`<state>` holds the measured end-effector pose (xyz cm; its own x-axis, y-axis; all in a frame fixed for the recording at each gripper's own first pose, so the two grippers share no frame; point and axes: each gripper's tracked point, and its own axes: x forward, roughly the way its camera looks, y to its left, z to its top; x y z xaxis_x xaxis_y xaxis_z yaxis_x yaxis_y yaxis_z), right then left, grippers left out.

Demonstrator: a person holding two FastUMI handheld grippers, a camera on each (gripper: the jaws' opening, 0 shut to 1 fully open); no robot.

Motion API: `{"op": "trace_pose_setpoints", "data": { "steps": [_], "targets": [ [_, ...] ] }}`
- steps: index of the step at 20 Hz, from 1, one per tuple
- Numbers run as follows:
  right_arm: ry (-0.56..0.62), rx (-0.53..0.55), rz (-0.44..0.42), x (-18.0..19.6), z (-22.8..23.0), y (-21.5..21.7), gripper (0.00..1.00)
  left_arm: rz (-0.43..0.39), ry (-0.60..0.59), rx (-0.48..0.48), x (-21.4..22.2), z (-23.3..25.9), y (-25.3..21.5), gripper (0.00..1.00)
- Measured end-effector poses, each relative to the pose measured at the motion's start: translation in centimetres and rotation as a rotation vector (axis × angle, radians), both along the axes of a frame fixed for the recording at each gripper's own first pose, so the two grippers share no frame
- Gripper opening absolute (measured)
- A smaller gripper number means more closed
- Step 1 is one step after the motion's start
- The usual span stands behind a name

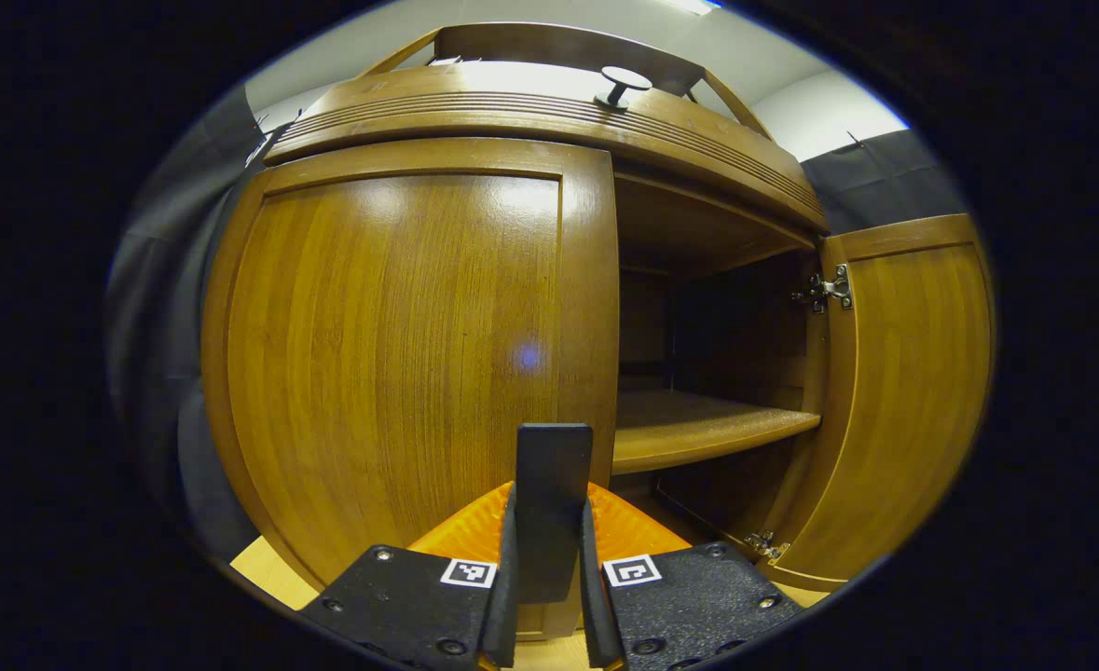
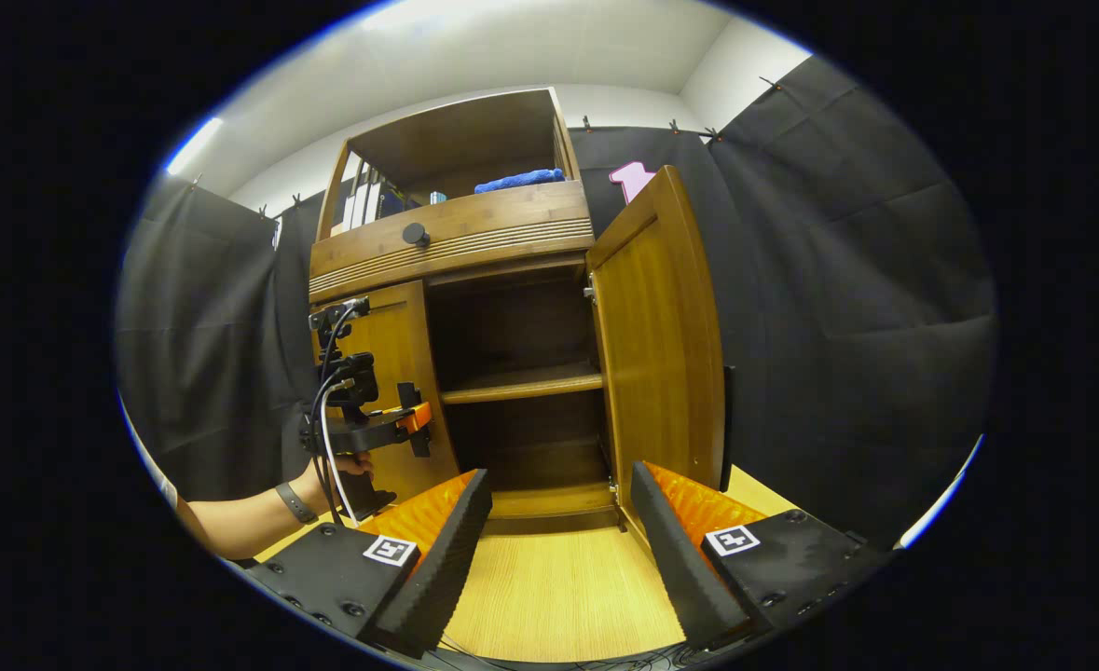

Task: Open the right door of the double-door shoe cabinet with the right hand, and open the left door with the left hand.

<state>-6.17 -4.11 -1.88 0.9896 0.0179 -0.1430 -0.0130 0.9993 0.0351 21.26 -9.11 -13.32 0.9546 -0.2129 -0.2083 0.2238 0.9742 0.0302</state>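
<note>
While the left door of the shoe cabinet sits flush against the frame, the left gripper has both foam-lined fingers clamped on the door's flat black handle, which stands upright between them at the door's inner edge. Beyond the fingers and to their right, the right door stands swung wide, its upper silver hinge showing; between the doors the dark interior holds one wooden shelf. Above the fingers a round black knob stands out from the ribbed drawer front. In the right gripper view, the right gripper hangs back from the cabinet, fingers spread wide with nothing between them, over a pale wood floor. Straight ahead of them lies the open compartment and its shelf. The right door stands edge-on just beyond the right finger, apart from it, a black handle on its outer edge. Off past the left finger, a hand with a dark wristband holds the left gripper against the closed left door. A blue cloth and some upright items, too small to name, rest in the open top shelf.
</note>
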Motion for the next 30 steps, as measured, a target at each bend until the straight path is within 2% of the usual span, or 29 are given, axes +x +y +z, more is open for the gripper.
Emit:
{"op": "trace_pose_setpoints", "data": {
  "steps": [3,4,6,7,8,11,15,23,24,28,29,30],
  "targets": [
    [0.013,-0.003,0.028,0.5,-0.5,0.7,0.97,-0.019,-0.006,0.012,-3.4,1.0,0.9,0.29],
    [0.016,-0.001,0.041,0.7,-0.7,1.1,1.00,-0.025,-0.010,0.013,-4.7,1.5,1.3,0.29],
    [0.023,0.005,0.067,1.2,-0.9,1.8,0.97,-0.029,-0.021,0.033,-7.3,2.4,2.4,0.30],
    [0.024,0.006,0.078,1.4,-0.9,2.0,1.00,-0.025,-0.022,0.040,-8.4,3.0,3.1,0.27],
    [0.024,0.008,0.089,1.6,-1.0,2.3,1.00,-0.016,-0.021,0.040,-9.2,3.3,3.7,0.29],
    [0.032,0.013,0.119,2.6,-1.5,3.2,0.97,0.040,-0.023,0.027,-12.3,4.2,6.7,0.27],
    [0.043,0.020,0.169,3.6,-1.8,4.5,0.97,0.117,-0.026,0.058,-15.8,5.4,10.7,0.28],
    [0.073,0.019,0.236,5.6,-2.7,7.0,1.00,0.221,-0.065,0.108,-18.6,7.4,17.6,0.18],
    [0.071,0.018,0.240,5.8,-2.7,7.2,0.97,0.234,-0.077,0.110,-18.8,7.9,18.5,0.19],
    [0.064,0.013,0.250,6.5,-2.5,7.7,0.97,0.296,-0.109,0.159,-18.7,9.2,22.6,0.14],
    [0.062,0.009,0.252,6.6,-2.3,7.7,1.00,0.296,-0.100,0.165,-19.1,9.3,23.5,0.12],
    [0.058,0.004,0.255,6.6,-2.2,7.6,0.97,0.281,-0.100,0.146,-19.0,9.2,23.7,0.09]
  ]
}}
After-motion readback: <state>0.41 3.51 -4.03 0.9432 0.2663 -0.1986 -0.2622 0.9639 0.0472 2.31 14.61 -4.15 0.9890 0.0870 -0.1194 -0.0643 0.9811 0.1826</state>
